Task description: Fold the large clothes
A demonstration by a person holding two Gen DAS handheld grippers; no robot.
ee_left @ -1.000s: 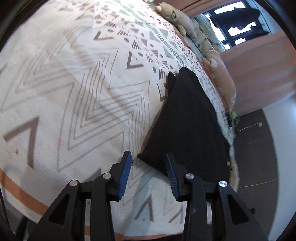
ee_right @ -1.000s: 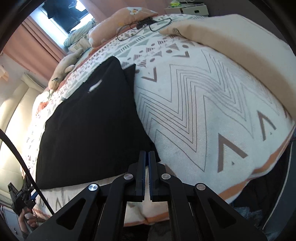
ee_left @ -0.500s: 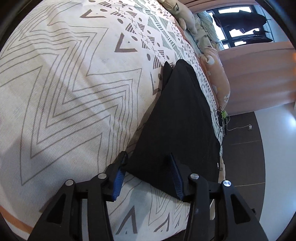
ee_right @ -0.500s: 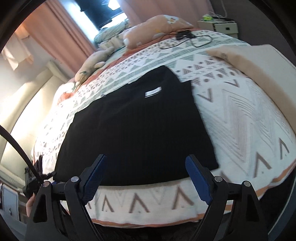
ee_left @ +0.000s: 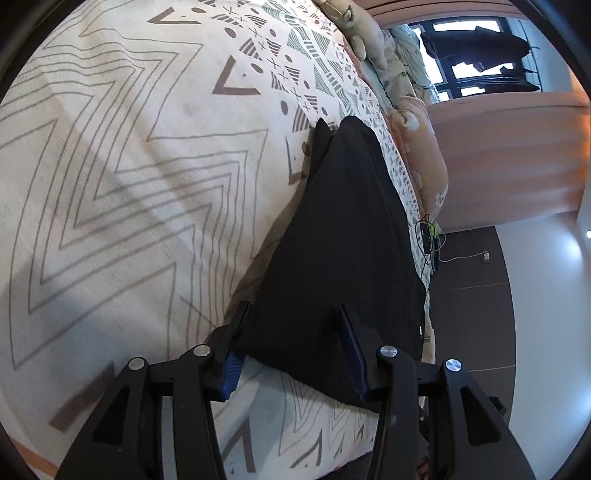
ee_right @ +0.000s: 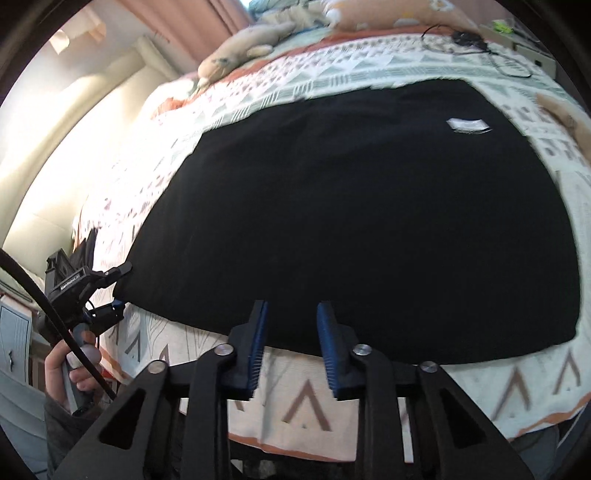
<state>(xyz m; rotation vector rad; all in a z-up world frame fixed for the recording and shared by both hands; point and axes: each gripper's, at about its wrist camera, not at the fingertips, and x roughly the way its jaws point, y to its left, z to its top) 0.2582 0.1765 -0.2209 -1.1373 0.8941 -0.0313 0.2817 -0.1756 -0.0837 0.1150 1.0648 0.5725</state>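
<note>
1. Right wrist view: the black garment [ee_right: 351, 206] lies spread flat over the patterned bedspread [ee_right: 517, 376], its near hem running along the bed's near edge and its far end reaching toward the pillows [ee_right: 388, 14] at the head. A white label [ee_right: 467, 124] shows near its far right corner.
2. It reads as soft, thin cloth with no stiffness: light to lift, likely to sag and drape between two holds, and liable to drag or wrinkle if pulled by one point only.
3. The best holds look to be the two near corners of the hem, pinching the edge and not the flat middle, so the fold stays square.
4. The left gripper [ee_left: 291, 339] straddles the near left corner of the garment [ee_left: 343, 258], jaws apart with one finger under the cloth's edge, not yet closed on it.
5. The right gripper [ee_right: 290, 332] hovers at the middle of the near hem, jaws parted narrowly and gripping nothing; the near right corner lies well off to its right.
6. Beyond, a plush toy [ee_right: 240, 48] and a dark cable [ee_right: 476, 40] rest near the head of the bed.
</note>
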